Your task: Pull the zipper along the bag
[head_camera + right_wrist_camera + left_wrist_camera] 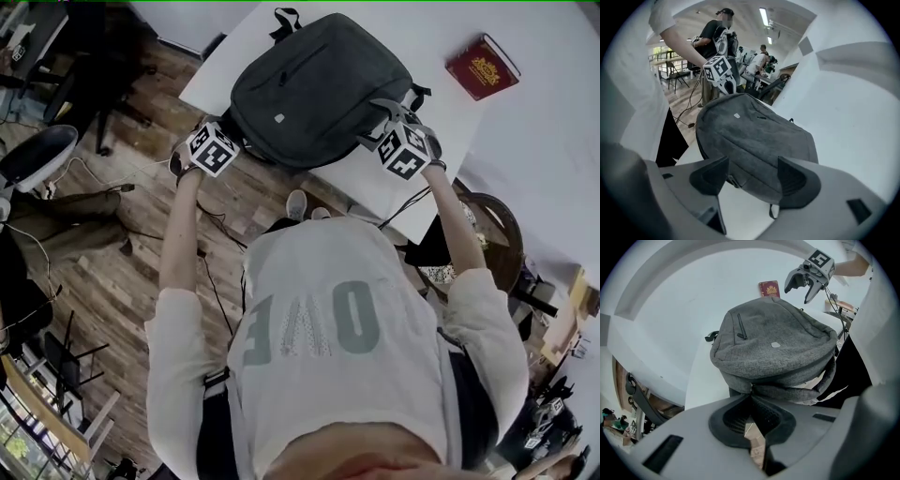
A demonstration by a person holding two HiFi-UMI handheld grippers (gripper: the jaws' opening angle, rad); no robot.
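Bag [314, 89] seam meets our pressed-together left hand-held gripper [751, 397]; our spread right hand-held gripper [752, 174] should steady the fabric before pulling.

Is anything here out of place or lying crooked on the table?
Only mildly: the grey backpack lies slanted at the near edge of the white table, and its corner by the left gripper seems to hang over that edge. Nothing looks spilled or damaged.
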